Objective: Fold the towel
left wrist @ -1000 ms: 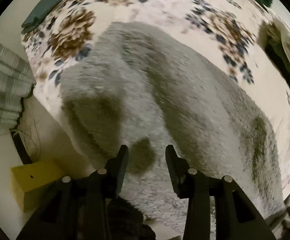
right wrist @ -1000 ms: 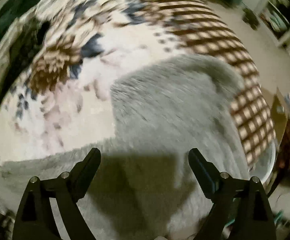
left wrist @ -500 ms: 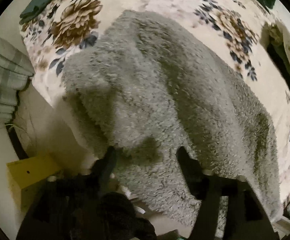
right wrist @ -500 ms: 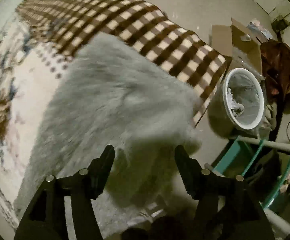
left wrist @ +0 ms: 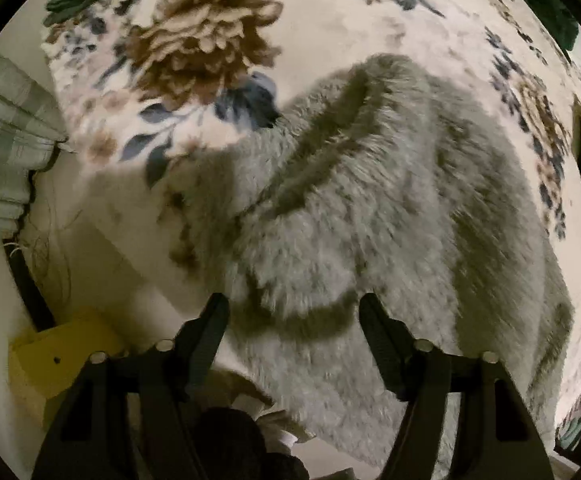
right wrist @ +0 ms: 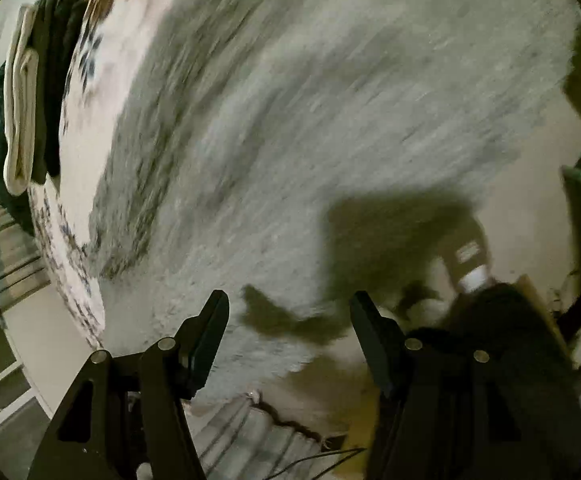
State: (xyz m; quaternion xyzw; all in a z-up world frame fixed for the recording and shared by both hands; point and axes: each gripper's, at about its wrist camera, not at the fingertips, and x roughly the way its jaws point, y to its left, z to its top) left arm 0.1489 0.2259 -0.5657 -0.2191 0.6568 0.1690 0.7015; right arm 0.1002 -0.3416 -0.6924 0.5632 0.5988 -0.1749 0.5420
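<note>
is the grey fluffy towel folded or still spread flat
Partly folded: the grey fluffy towel has a flap doubled over itself, its raised ridge running diagonally, on the floral bedspread. Not a finished fold.

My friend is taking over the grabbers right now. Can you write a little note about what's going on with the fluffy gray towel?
Left gripper: open, holding nothing, just above the near edge of the gray towel.
Right gripper: open, empty, also over the towel; this view is blurred.
Towel: lying on the flowered blanket, rumpled, with a raised ridge across it. Its near edge hangs over the side of the bed.
Done: one part looks laid over another, but I cannot tell if that is a finished fold.
Left: probably smooth it, grip the near corners and make a fold.
</note>
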